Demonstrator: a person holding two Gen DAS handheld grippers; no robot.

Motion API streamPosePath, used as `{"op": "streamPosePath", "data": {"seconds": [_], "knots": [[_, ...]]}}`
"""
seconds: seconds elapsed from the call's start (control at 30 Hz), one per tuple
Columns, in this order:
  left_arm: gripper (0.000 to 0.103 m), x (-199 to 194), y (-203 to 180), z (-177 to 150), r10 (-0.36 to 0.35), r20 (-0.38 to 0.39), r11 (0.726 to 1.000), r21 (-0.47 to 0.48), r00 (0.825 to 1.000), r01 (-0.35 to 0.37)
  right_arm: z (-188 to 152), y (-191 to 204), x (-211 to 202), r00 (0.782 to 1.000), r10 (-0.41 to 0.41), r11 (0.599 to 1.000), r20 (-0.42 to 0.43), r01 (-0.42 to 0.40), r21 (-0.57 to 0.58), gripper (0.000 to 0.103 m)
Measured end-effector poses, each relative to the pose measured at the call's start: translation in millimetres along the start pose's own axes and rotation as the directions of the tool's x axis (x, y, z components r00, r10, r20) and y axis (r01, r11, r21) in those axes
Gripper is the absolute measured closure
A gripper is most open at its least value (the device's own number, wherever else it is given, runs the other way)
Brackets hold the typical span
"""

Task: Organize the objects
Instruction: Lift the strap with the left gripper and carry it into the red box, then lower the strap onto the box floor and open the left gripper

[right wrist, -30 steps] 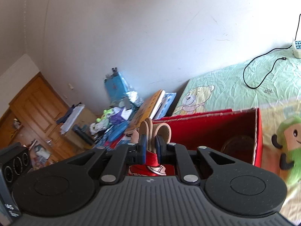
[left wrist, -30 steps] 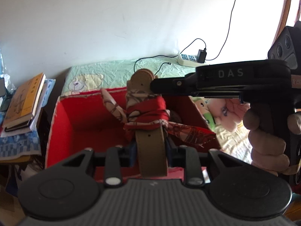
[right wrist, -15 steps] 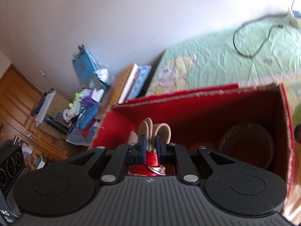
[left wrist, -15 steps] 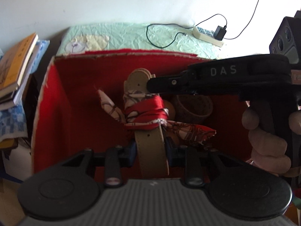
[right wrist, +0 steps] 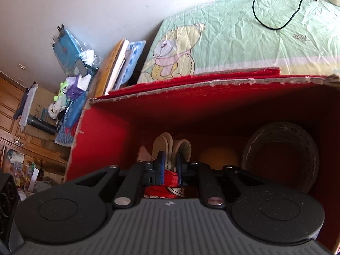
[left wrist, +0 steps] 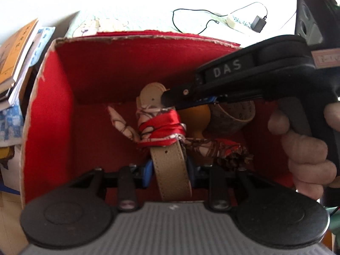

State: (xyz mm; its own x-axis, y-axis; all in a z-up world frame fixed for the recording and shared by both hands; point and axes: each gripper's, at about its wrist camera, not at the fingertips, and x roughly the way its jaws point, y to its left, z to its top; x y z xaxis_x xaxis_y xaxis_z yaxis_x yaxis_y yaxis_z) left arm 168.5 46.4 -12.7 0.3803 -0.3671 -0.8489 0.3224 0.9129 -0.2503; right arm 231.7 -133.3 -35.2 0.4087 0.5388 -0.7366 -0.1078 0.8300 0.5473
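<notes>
We hold one tan belt [left wrist: 170, 170], scarf-wrapped [left wrist: 161, 127], inside the red box [left wrist: 51, 114]: left hand-held gripper [left wrist: 170, 171] and right hand-held gripper [right wrist: 170, 166] both clamp it.

Both wrist cams ride close above the red box [left wrist: 89, 70], angled steeply down inside; shared: the belt [left wrist: 172, 170] and far bed [right wrist: 244, 31].

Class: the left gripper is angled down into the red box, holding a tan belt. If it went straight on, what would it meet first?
Probably the red cardboard box's floor; depth is unclear. The left gripper, shut on the scarf-wrapped tan belt, points there.
</notes>
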Motion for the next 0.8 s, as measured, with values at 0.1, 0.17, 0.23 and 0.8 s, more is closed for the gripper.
{"op": "streamPosePath", "data": {"seconds": [0.1,0.17,0.23,0.8], "knots": [[0.074,1,-3,2,0.018,-0.003,1.000,0.019,1.000,-0.018,2,-1,6,1.000,-0.018,1.000,-0.021,0.018,-0.002,0.090],[0.074,1,-4,2,0.020,-0.007,1.000,0.024,1.000,-0.020,2,0,9,0.999,-0.034,0.999,-0.034,0.034,-0.006,0.090],[0.074,1,-3,1,0.015,-0.016,1.000,0.027,1.000,-0.014,2,-1,11,0.998,-0.043,0.999,-0.039,0.043,-0.001,0.095],[0.075,0,-9,3,0.050,-0.026,0.998,0.032,0.998,-0.050,0,-23,5,1.000,0.017,0.995,0.019,-0.019,0.094,0.094]]}}
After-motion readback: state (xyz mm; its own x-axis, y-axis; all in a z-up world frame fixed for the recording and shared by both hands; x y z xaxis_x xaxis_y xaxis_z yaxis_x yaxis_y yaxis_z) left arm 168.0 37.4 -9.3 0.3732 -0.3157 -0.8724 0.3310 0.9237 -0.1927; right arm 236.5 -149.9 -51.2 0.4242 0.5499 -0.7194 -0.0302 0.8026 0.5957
